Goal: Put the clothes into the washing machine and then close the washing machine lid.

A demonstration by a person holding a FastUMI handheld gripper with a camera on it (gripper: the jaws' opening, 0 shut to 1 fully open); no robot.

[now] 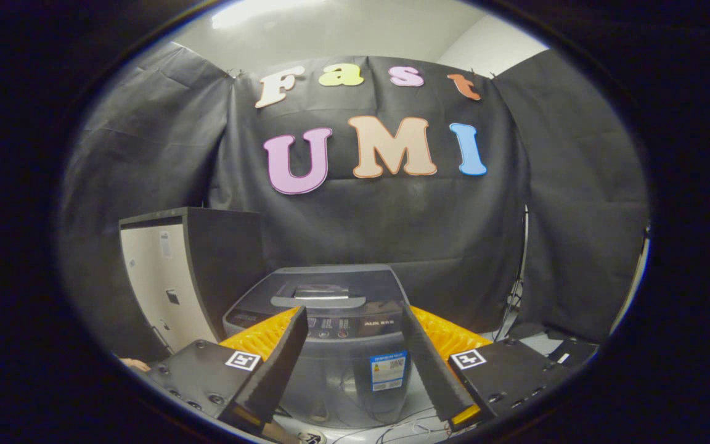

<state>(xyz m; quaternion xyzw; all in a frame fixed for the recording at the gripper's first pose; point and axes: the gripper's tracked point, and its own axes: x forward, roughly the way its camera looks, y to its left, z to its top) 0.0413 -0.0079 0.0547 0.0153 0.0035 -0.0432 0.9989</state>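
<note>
- Gripper view: the gripper (pixel 355 314) sat low in the frame with its two fingers (pixel 281 357) spread wide apart and nothing held between them.
- The washing machine (pixel 330 345) stood in the lower centre of the frame, beyond the fingers and seen through the gap between them. Its grey body faced the camera, with a sticker (pixel 388 370) on the front panel in the lower centre, just inside the right finger.
- The washing machine lid (pixel 324 287) lay flat and closed on top of the machine, with a curved handle (pixel 318 301) near its front edge, just above the fingertips.
- A row of controls ran along the front of the top, between the two fingertips; they were too small to make out.
- A tall cabinet (pixel 188 277) with a pale side and a dark front stood in the left middle of the frame, just beside the machine.
- Thin cables (pixel 404 428) lay on the pale floor at the bottom centre, in front of the machine.
- Dark cloth hung behind everything, across the middle and upper parts of the frame.
- I could not make out any clothes.
</note>
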